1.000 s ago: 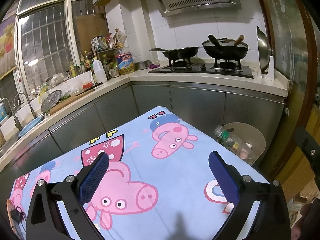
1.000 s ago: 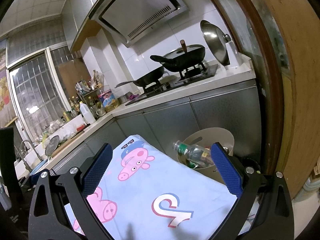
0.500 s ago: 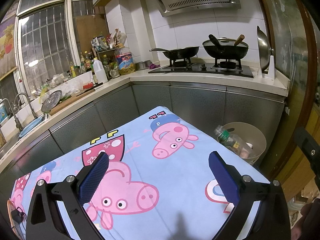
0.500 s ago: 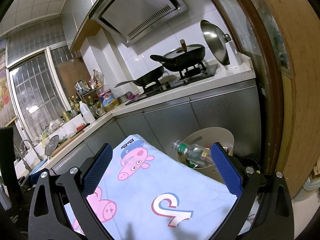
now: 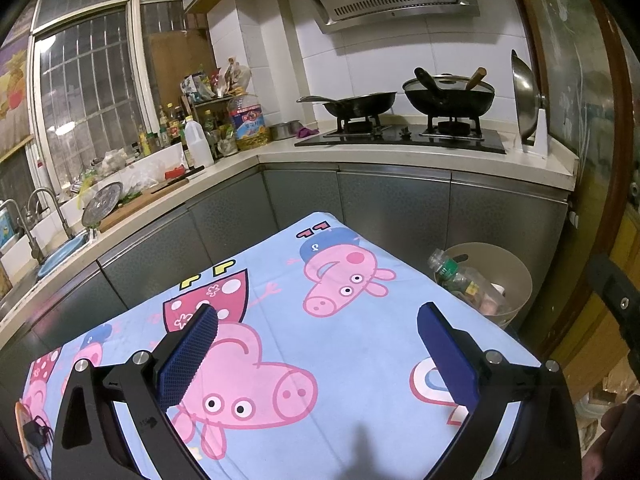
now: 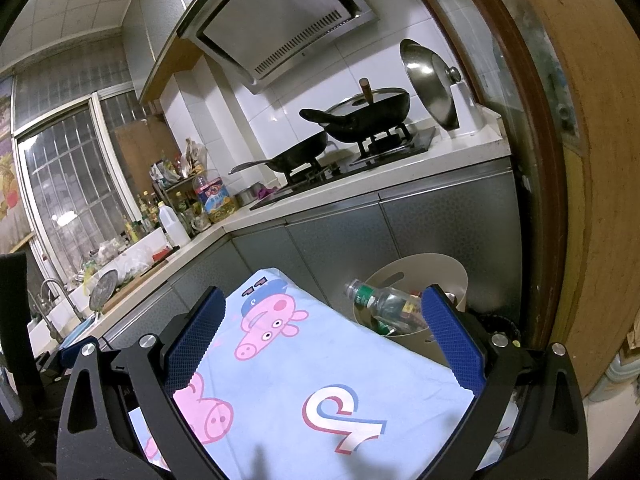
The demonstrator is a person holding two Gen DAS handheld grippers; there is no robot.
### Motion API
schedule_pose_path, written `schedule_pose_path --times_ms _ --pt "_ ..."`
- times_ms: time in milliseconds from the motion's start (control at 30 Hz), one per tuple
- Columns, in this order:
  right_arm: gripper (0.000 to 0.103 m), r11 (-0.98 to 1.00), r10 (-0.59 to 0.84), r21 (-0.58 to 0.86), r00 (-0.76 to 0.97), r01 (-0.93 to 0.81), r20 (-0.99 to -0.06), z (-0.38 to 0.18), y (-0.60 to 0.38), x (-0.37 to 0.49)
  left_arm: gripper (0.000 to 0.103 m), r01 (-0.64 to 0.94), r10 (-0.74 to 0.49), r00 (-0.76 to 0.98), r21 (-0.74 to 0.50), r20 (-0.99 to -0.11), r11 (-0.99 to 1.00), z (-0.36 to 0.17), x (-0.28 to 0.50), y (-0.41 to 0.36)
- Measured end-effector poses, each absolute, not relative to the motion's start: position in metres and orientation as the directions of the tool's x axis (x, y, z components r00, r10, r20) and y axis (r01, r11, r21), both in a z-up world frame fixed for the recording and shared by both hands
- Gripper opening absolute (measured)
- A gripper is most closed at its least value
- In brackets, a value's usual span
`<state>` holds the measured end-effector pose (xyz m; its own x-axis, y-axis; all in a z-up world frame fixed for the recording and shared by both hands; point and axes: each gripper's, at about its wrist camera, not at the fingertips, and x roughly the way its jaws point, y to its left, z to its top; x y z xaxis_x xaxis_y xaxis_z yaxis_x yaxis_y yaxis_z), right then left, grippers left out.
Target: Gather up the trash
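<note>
— Are the grippers holding anything?
— No. The left gripper has its fingers spread wide above the cartoon-pig cloth, touching nothing; the right gripper is just as wide apart and empty.
— Where's the trash?
— A plastic bottle lies in the beige bin, beside the table's far corner.

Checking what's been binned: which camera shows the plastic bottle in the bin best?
The left wrist view: the plastic bottle lies unobstructed in the bin. In the right wrist view, the right gripper partly covers the bottle.
</note>
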<state>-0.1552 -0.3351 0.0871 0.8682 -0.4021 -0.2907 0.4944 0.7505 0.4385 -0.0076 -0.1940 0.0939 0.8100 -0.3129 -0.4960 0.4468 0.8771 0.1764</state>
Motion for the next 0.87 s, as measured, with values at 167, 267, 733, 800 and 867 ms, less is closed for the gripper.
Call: schedule_pose_path --times_ms 167,267,733,800,867 --pt "0.098 0.75 -0.402 0.439 0.868 0.494 -0.291 0.088 -0.336 -0.155 0.099 0.447 -0.313 0.81 0.177 -0.496 0.877 0.094 -0.007 -0.194" --pt "0.098 0.751 -0.402 0.438 0.868 0.494 -0.291 0.088 -0.336 -0.155 0.099 0.447 -0.313 0.811 0.178 -0.494 0.877 0.094 -0.007 -0.194" --pt "0.098 0.756 -0.398 0.436 0.872 0.487 -0.285 0.078 -0.332 -0.159 0.099 0.48 -0.352 0.773 0.124 -0.529 0.868 0.092 0.002 -0.177" --pt "0.098 0.76 -0.395 0.434 0.874 0.484 -0.285 0.078 -0.331 -0.159 0.099 0.484 -0.353 0.771 0.128 -0.53 0.866 0.092 0.001 -0.178" --pt "0.098 0.761 -0.393 0.432 0.874 0.484 -0.286 0.078 -0.33 -0.16 0.099 0.486 -0.355 0.77 0.127 -0.531 0.865 0.092 0.002 -0.177"
